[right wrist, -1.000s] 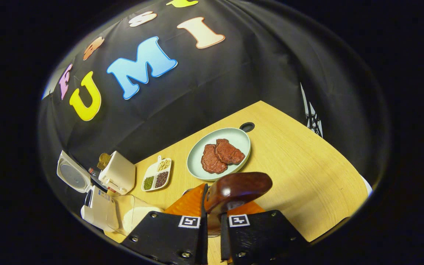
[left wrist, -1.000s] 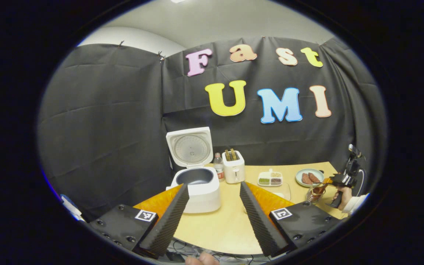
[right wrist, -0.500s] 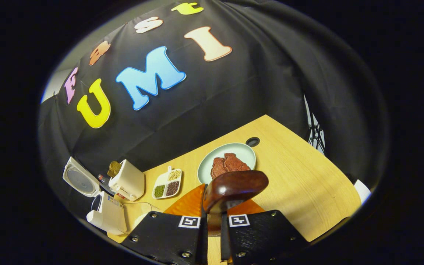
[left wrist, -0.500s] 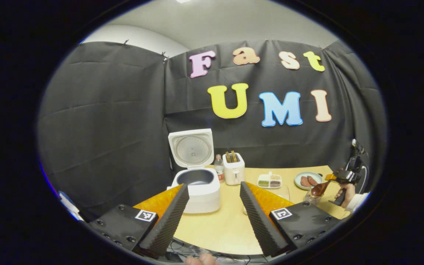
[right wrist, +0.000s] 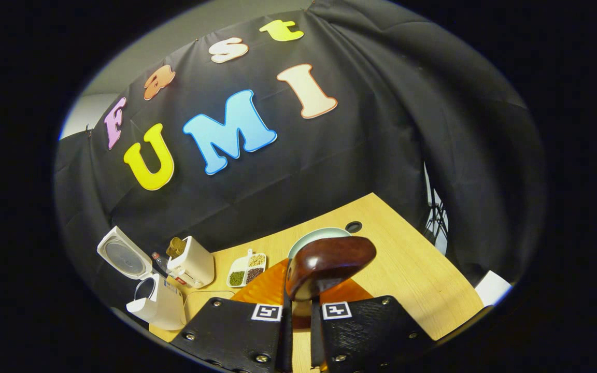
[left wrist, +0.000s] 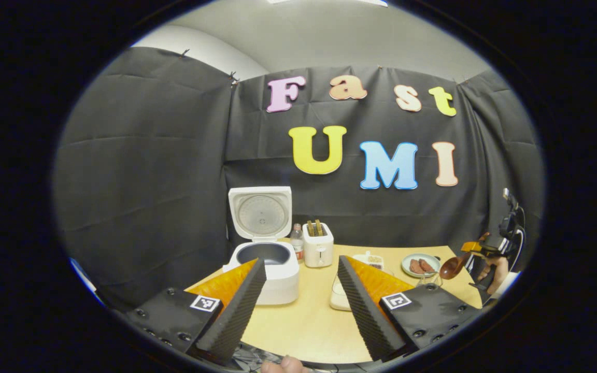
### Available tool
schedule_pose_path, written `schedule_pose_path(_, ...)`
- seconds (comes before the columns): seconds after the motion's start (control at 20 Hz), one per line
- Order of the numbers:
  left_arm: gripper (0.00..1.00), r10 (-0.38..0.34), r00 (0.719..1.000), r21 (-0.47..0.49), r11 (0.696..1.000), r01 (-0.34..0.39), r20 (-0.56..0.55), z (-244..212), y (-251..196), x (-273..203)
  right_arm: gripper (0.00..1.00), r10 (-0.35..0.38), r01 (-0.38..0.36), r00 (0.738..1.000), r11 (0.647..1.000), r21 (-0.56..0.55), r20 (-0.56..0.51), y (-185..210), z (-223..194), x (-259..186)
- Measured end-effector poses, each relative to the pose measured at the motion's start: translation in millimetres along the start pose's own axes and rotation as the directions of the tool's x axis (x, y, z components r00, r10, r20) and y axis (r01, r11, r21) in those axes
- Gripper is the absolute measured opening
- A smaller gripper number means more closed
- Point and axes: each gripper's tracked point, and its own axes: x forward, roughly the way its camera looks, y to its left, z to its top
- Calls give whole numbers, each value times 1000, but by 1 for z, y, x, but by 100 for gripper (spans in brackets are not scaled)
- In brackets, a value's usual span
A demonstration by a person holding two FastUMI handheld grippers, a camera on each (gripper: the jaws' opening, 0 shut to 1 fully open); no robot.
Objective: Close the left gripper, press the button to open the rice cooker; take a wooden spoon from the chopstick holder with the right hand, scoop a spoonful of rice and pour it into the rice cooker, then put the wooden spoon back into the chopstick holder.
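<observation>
Wooden spoon (right wrist: pixel 329 264) pinched in right gripper (right wrist: pixel 297 321), lifted clear above the table (right wrist: pixel 412 269); rice cooker (left wrist: pixel 267 264) open at far left.

Spoon bowl sits just past the right gripper's fingertips in right gripper view, fingers pressed tight on its handle w/ only a thin gap; in left gripper view the spoon (left wrist: pixel 450 267) hangs in the air just above the wire chopstick holder (left wrist: pixel 429 280), w/ a hand (left wrist: pixel 495 269) on the right gripper's grip. Left gripper (left wrist: pixel 298 295) spread wide, holding nothing, facing the cooker, whose lid stands upright, pot dark inside. Beside cooker: small bottle (left wrist: pixel 296 242), then toaster (left wrist: pixel 317 245), divided dish of beans (right wrist: pixel 246 269), pale plate w/ meat pieces (left wrist: pixel 420 265), clear container (left wrist: pixel 337 298) near the left gripper's right finger. Table is light wood w/ a round cable hole (right wrist: pixel 353 226) near the back edge; black cloth wall (left wrist: pixel 148 166) on all sides, grey ceiling above.
</observation>
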Motion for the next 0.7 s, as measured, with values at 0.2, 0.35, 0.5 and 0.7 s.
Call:
schedule_pose_path(0.2, 100, -59, 998, -37, 998, 60, 27, 6, 11, -2, 14, -9, 11, 999, 999, -50, 35, 21, 14, -43)
schedule_pose_path(0.35, 100, -100, 994, -66, 992, 103, 48, 8, 27, -1, 14, -5, 9, 998, 997, -79, 55, 48, 18, -76)
schedule_pose_path(0.5, 95, -133, 988, -92, 986, 140, 75, 15, 46, 3, 14, 10, -2, 998, 993, -118, 68, 83, 18, -103)
schedule_pose_path(0.7, 98, -154, 983, -159, 973, 169, 101, 15, 77, 6, 14, 55, -43, 996, 988, -150, 73, 144, 7, -131)
